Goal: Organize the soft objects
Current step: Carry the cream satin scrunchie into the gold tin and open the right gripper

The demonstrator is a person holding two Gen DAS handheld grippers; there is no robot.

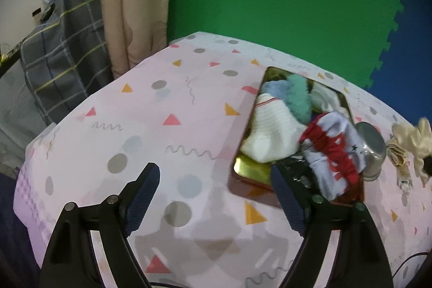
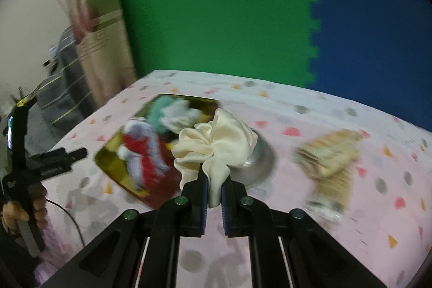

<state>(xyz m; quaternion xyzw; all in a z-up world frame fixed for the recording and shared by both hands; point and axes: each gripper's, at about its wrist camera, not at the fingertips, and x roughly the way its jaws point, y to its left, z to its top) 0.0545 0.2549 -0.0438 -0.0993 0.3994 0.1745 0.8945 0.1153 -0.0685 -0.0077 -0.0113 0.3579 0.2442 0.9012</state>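
A table under a pink cloth (image 1: 172, 109) printed with triangles, dots and squiggles is filling most of both views, with a green and blue foam wall standing behind it. On the cloth a gold-lined tray (image 1: 249, 174) is lying, and it is holding a heap of soft things: a white knitted piece (image 1: 272, 131) at its near left, a red and pale grey sock (image 1: 333, 153) draping over its right edge, a teal fuzzy piece (image 1: 298, 96) and a light blue one (image 1: 274, 88) toward the far end. Just beside the tray's right edge a small metal cup (image 1: 371, 142) is lying tipped on its side. Farther right a tan woven bundle (image 2: 329, 153) is resting on the cloth, blurred in the right wrist view. The right gripper (image 2: 214, 182) is pinching a cream satin scrunchie (image 2: 216, 145) tightly between its pads, holding it above the cloth in front of the cup and near the tray. The left gripper (image 1: 213, 180) is hanging with its jaws spread wide and nothing between them, over bare cloth just left of the tray. A person's hand (image 2: 24, 209) is gripping its handle.
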